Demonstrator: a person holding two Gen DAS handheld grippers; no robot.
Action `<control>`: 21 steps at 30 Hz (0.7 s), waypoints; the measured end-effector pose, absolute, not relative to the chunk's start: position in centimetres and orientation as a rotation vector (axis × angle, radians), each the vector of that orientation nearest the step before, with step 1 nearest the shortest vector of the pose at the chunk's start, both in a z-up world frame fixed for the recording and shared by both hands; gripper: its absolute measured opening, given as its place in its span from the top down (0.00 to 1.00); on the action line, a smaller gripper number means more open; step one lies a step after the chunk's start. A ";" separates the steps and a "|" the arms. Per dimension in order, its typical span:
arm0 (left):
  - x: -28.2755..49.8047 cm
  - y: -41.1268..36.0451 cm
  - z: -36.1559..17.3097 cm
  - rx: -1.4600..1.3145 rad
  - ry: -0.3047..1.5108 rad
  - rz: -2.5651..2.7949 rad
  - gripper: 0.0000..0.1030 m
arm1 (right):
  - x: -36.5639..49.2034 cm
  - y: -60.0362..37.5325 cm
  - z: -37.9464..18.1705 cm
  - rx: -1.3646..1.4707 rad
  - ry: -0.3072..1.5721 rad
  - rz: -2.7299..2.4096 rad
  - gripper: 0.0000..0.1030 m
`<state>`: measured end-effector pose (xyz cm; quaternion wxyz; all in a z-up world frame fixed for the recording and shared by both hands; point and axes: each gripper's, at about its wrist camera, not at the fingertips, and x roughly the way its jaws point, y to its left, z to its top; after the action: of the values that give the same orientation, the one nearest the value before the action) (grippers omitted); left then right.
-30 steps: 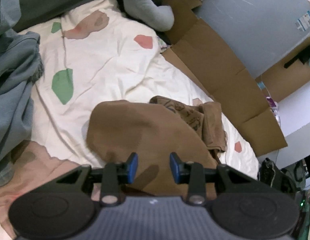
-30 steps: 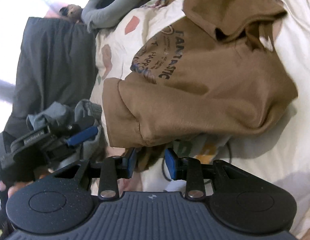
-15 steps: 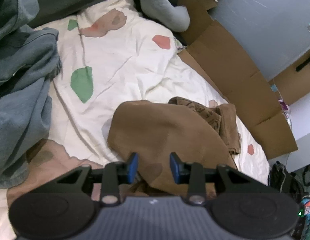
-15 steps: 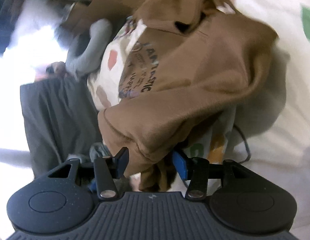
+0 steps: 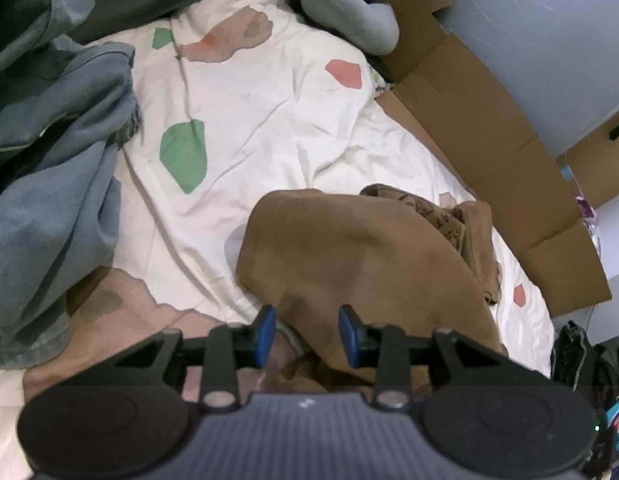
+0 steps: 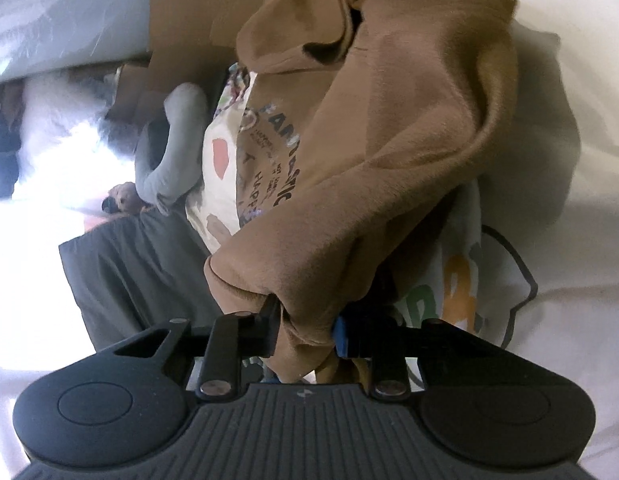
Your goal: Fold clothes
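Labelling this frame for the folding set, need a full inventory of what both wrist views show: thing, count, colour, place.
brown printed sweatshirt: one, brown, crumpled mid-bed, a bunched fold in the right gripper.
white patterned bedsheet: one, cream with green, pink and red patches, under everything.
white graphic t-shirt: one, white with green-orange print, beneath the sweatshirt.
blue-grey garment: one, heaped at the bed's left edge.
dark grey cloth: one, beside the bed.
grey sleeve: one, at the bed's far end.
flattened cardboard: brown, along the bed's right side.
left gripper: black with blue pads, open over the sweatshirt.
right gripper: black, closing on the sweatshirt fold.
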<state>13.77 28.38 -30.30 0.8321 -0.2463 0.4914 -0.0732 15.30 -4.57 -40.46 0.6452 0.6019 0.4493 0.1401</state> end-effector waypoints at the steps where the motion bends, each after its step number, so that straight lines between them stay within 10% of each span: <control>1: 13.8 28.3 -30.3 -0.521 1.042 -0.156 0.65 | 15.2 -4.7 -40.6 1.389 1.023 0.306 0.82; 21: 14.8 27.6 -29.9 -0.537 0.988 -0.162 0.65 | 17.7 -8.5 -34.7 0.958 1.214 0.386 0.95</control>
<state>14.79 27.56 -29.95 0.8430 -0.2542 0.4678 -0.0768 17.74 -8.46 -34.67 0.6988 0.4300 0.5448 0.1730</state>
